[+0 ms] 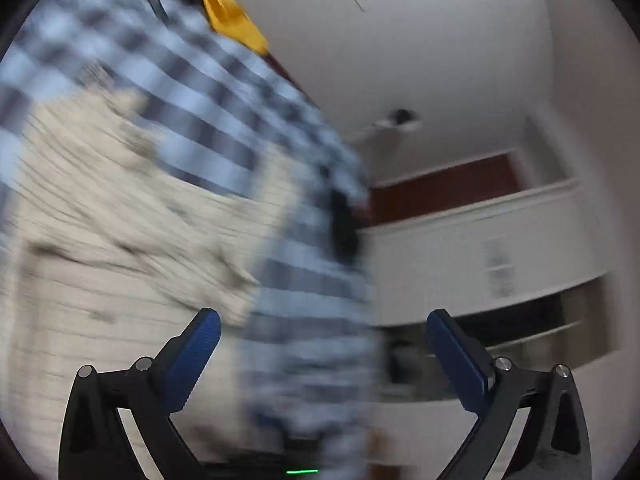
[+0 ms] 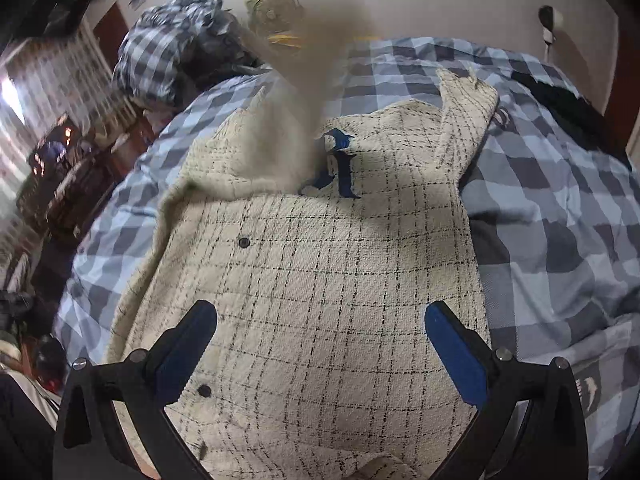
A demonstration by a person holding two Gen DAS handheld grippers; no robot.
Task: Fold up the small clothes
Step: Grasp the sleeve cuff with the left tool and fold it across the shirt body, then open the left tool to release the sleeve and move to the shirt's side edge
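Both grippers: black linkage arms, silver screws, blue-padded fingers (image 2: 456, 356)

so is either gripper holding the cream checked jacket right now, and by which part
Neither. The left gripper and the right gripper both stand open with nothing between their blue pads; the cream, black-checked woven jacket lies loose on the blue-and-grey checked bedsheet.

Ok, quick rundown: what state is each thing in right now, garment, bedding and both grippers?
Left gripper: open, empty.
Right gripper: open, empty, above the garment.
Cream checked garment: spread on the bed, partly folded, one flap lying over.
Checked bedsheet: wrinkled under the garment.
Checked bundle: heaped.
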